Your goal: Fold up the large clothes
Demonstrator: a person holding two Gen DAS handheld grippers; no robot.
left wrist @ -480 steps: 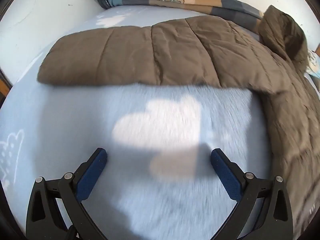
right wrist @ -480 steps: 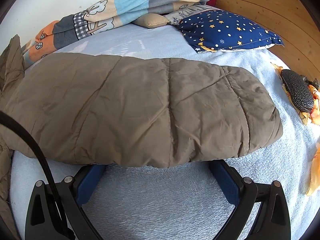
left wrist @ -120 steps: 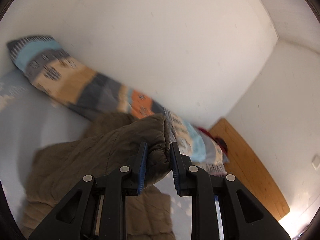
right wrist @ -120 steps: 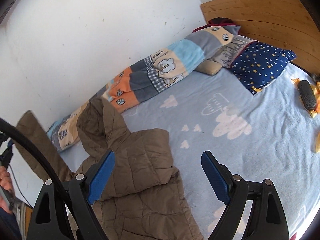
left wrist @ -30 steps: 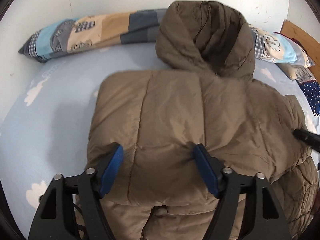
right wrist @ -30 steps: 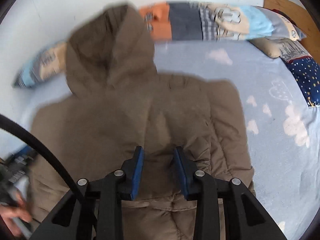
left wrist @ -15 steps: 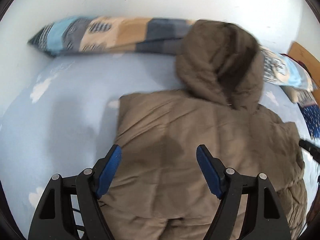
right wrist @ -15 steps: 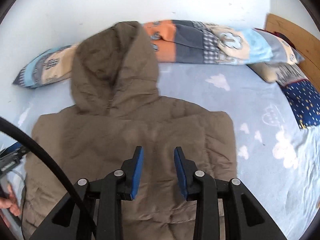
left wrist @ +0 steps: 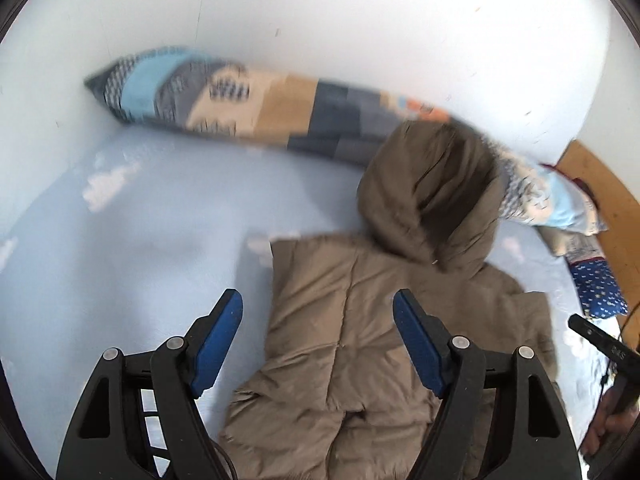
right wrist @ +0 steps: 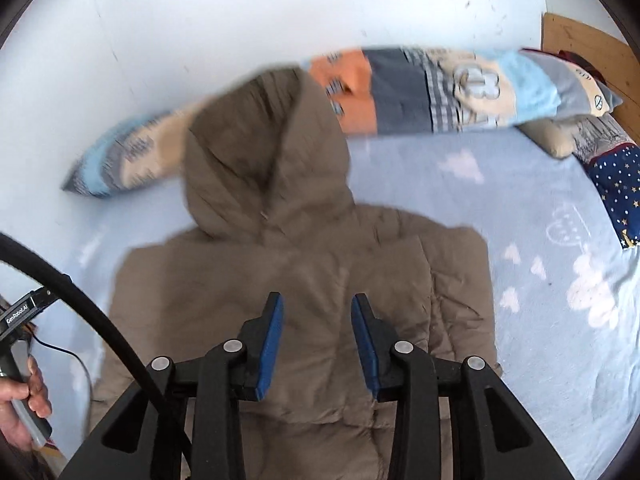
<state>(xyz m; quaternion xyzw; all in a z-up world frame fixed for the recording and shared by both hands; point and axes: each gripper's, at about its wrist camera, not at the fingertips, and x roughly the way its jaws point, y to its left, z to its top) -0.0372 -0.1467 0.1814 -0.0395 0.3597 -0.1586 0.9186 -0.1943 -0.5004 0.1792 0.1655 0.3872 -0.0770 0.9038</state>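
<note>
A brown puffer jacket lies flat on the light blue bed, both sleeves folded in over the body; it also shows in the right wrist view. Its hood points toward the wall and also shows in the right wrist view. My left gripper is open and empty, raised above the jacket's left edge. My right gripper is empty above the jacket's middle, jaws partly open with a narrow gap.
A long patchwork bolster lies along the white wall. A navy star pillow and a wooden headboard are at the right. The light blue sheet extends left of the jacket.
Both grippers have pulled up and back from the jacket. The left one has shifted left, off the jacket's middle. The jacket lies still.
</note>
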